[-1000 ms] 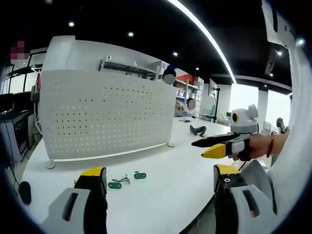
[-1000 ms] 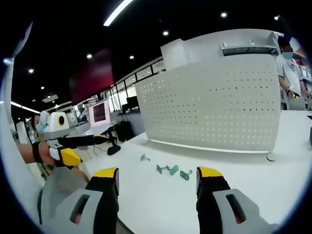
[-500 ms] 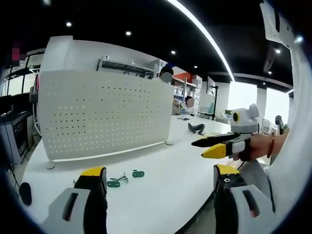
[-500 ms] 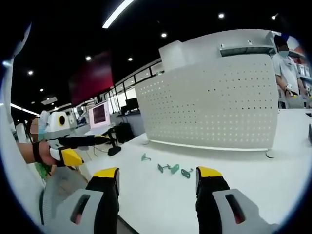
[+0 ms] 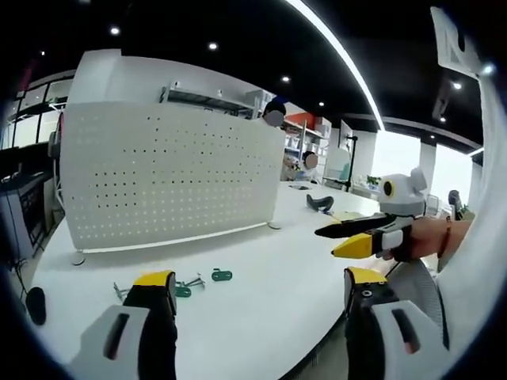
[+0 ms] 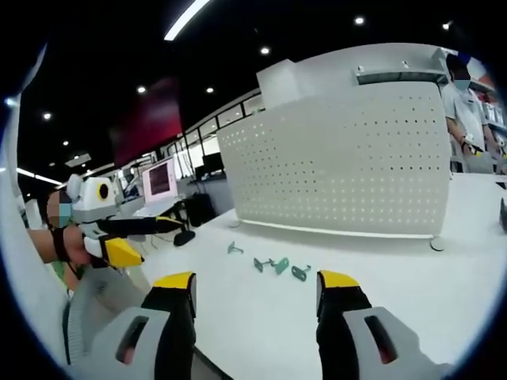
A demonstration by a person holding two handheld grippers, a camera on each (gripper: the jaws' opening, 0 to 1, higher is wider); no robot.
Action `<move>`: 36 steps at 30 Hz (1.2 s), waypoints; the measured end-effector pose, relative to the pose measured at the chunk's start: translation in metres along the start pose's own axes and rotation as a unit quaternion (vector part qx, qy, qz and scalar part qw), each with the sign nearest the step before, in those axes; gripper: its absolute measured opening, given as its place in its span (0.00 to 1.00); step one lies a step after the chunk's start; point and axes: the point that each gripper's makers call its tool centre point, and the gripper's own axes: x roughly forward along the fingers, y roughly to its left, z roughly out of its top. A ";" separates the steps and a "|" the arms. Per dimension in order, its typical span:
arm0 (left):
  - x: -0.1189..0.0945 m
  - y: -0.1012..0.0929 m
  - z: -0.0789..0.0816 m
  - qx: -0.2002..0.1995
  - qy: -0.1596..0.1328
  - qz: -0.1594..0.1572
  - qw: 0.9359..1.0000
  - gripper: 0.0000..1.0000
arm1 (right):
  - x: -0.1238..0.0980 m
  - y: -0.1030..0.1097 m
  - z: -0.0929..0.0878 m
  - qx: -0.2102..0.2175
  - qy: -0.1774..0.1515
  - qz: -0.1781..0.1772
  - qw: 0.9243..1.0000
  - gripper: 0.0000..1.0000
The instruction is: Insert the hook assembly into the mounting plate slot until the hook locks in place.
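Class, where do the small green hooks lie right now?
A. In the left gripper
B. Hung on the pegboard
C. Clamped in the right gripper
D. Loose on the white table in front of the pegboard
D: the green hooks lie on the table before the pegboard; both grippers are open and hold nothing.

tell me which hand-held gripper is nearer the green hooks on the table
Too close to call: both hover short of the green hooks. The left hand-held gripper has them just past its left jaw; the right hand-held gripper has them ahead between its jaws. Both are open, touching nothing.

Slight camera drift, nothing displaced.
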 end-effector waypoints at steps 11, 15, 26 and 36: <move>0.010 0.004 -0.010 -0.017 0.023 -0.007 1.000 0.86 | -0.001 -0.004 -0.003 -0.001 0.009 -0.005 1.000 0.61; 0.013 0.003 -0.013 -0.019 0.029 -0.012 0.999 0.86 | -0.002 -0.006 -0.004 0.000 0.009 -0.011 1.000 0.61; 0.023 0.006 -0.022 -0.026 0.044 -0.006 0.999 0.85 | -0.001 -0.009 -0.008 0.002 0.018 -0.012 1.000 0.60; 0.036 0.008 -0.027 -0.046 0.059 -0.003 0.997 0.83 | -0.001 -0.015 -0.007 0.004 0.017 -0.015 1.000 0.60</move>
